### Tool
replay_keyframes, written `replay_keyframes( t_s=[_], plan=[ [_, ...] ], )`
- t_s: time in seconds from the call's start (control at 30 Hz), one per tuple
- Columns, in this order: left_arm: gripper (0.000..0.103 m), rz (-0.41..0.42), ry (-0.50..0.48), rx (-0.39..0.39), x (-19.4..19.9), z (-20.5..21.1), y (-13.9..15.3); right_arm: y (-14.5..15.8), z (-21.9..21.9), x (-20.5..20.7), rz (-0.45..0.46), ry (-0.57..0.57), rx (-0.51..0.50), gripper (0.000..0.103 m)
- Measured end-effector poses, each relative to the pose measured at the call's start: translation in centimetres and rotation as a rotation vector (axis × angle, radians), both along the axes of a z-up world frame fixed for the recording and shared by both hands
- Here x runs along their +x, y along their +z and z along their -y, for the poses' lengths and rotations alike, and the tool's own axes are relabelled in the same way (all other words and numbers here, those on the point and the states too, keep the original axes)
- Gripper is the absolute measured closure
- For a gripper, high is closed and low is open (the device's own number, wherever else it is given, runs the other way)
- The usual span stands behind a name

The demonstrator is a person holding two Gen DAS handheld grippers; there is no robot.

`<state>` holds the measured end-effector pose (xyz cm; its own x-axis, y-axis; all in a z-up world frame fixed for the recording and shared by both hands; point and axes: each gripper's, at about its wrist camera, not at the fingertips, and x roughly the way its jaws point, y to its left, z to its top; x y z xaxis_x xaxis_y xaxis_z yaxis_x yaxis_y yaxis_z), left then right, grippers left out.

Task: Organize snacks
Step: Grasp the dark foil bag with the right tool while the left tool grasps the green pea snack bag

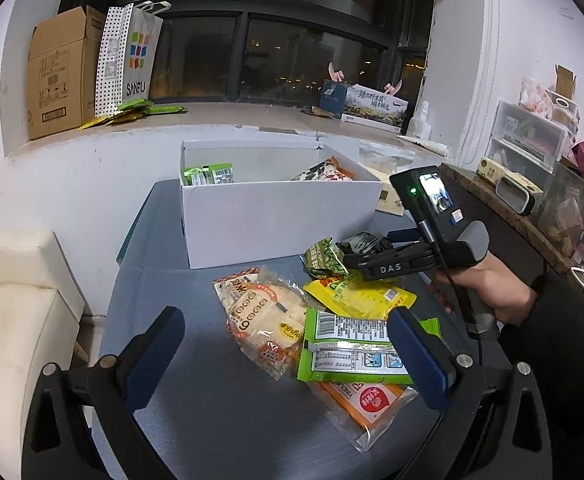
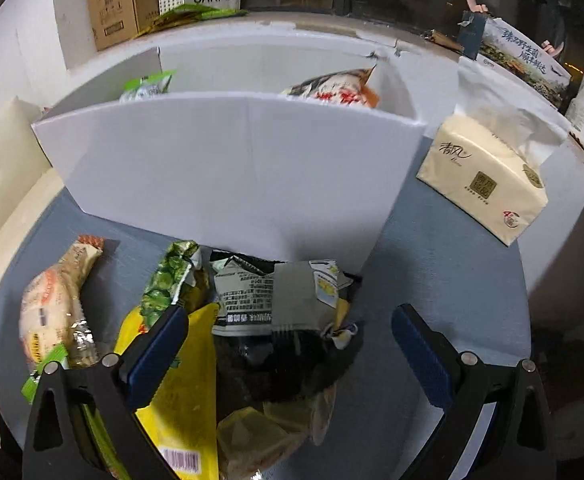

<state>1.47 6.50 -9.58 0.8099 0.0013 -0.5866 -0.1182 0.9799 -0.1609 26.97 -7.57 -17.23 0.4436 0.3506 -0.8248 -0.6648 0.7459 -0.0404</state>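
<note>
Fingers [image 2: 156,356] spread (both grippers) over snack packets [image 2: 276,300].

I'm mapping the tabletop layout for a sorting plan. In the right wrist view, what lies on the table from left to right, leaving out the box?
Rice cracker pack → green pea snack bag → grey and black crumpled packet → tissue pack.

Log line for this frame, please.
phase: reach | right gripper: open over dark snack packet | left gripper: open, empty | white box: partly filled
</note>
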Motion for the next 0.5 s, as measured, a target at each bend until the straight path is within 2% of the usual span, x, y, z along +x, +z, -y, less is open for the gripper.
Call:
replay_keyframes(
  t_s=[0.13,0.17,0.2,0.3,0.37,0.5],
  plan=[
    [0.0,-0.01,-0.005,0.004,0.2,0.1,-0.2,-0.7,-0.4,-0.2,0.018,0.012,-0.017,0.001],
    [0.0,-0.012,-0.006,0.005,0.2,0.2,-0.2,-0.7,-0.4,-0.2,0.019,0.014,-0.009,0.011],
    [0.0,-0.013,-0.007,0.008,0.3,0.3,-0.2,-0.8,-0.3,-0.1,0.007,0.017,-0.004,0.036],
    [0.0,-0.013,-0.006,0.007,0.4,0.3,-0.2,-0.7,-0.1,0.2,-0.005,0.009,0.008,0.047],
    [0.0,-0.014,-0.012,-0.001,0.6,0.2,-0.2,-0.2,0.5,0.1,-0.002,0.015,0.027,0.048],
    [0.0,-0.045,-0.026,-0.023,2.5,0.3,-0.3,2.6,3.8,-1.4,0.025,-0.004,0.148,0.049]
  ],
)
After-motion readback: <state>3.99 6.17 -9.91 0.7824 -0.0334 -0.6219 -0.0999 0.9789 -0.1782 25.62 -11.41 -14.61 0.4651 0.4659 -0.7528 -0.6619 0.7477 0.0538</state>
